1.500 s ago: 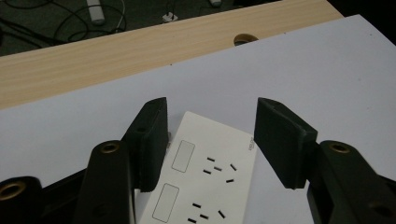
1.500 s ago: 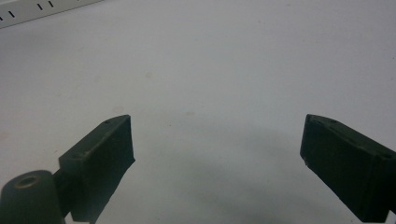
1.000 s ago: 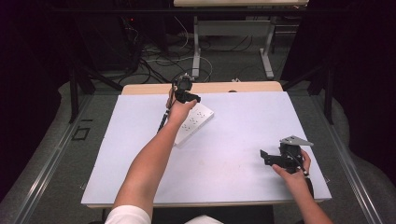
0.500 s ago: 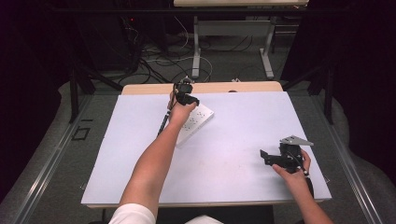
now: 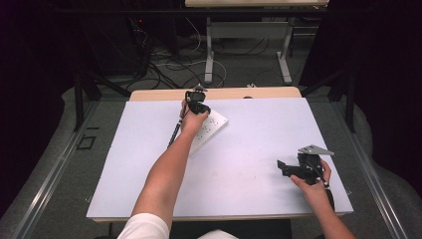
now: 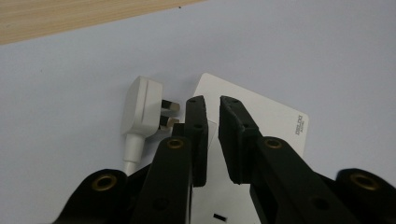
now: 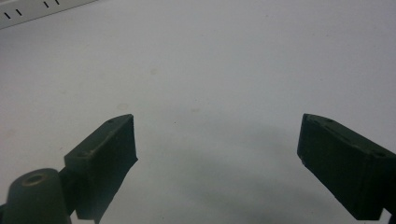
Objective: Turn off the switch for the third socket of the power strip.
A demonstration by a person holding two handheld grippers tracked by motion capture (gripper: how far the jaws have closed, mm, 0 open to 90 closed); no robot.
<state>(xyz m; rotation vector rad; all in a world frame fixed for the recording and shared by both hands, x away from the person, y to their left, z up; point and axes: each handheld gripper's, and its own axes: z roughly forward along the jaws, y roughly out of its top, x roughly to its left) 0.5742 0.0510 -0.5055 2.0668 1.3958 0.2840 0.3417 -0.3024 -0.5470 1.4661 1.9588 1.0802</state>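
A power strip point(image 5: 208, 130) lies at upper centre of the table point(image 5: 249, 199), its plug point(image 6: 142, 105) just left of its end. The left gripper point(image 5: 196, 99) sits over it; the right gripper point(image 5: 282, 168) is lower right, well apart.

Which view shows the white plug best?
The left gripper view: the plug lies close up on the table, prongs toward the power strip, beside the left gripper. In the high view the hand covers that spot.
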